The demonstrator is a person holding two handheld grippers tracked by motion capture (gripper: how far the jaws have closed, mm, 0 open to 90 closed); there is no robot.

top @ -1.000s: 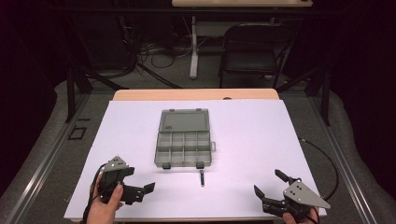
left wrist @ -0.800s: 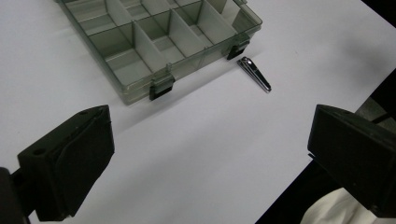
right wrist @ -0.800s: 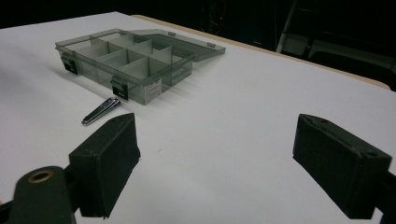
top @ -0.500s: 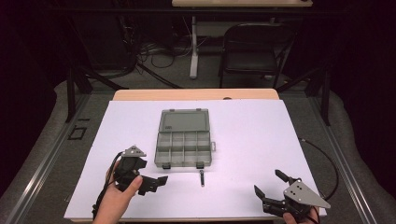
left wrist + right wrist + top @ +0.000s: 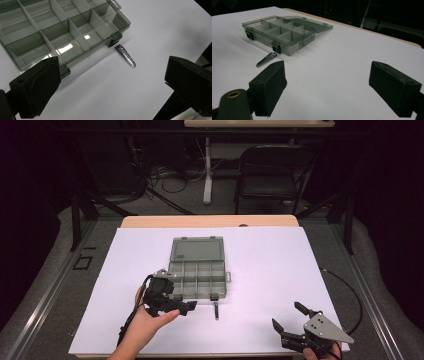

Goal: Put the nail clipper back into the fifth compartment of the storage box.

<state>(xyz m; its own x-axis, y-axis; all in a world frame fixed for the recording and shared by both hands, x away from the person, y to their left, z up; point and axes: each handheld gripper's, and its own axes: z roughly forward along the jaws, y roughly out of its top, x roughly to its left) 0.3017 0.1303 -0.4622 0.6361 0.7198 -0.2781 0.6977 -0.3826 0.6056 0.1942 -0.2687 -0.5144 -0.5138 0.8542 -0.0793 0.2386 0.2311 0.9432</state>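
High view shows a big white table top [image 5: 280, 270]. On it sits a see-through grey plastic box with little compartments [image 5: 197, 277], its lid lying flat and open behind it. A small shiny metal nail clipper [image 5: 216, 311] lies on the white top, just in front of the box's front edge, beside one black latch.

I think the job in hand is the reach for the clipper, so it can go in the box. The left gripper [image 5: 181, 306] hovers near it with its jaws spread wide and nothing in them. In the left gripper view, the clipper [image 5: 125, 55] lies ahead, between the two jaws but past their tips.

The right gripper [image 5: 290, 327] waits well apart, jaws wide too.

Next, the left jaws need to slide forward and down around the clipper's thin sides, then squeeze.
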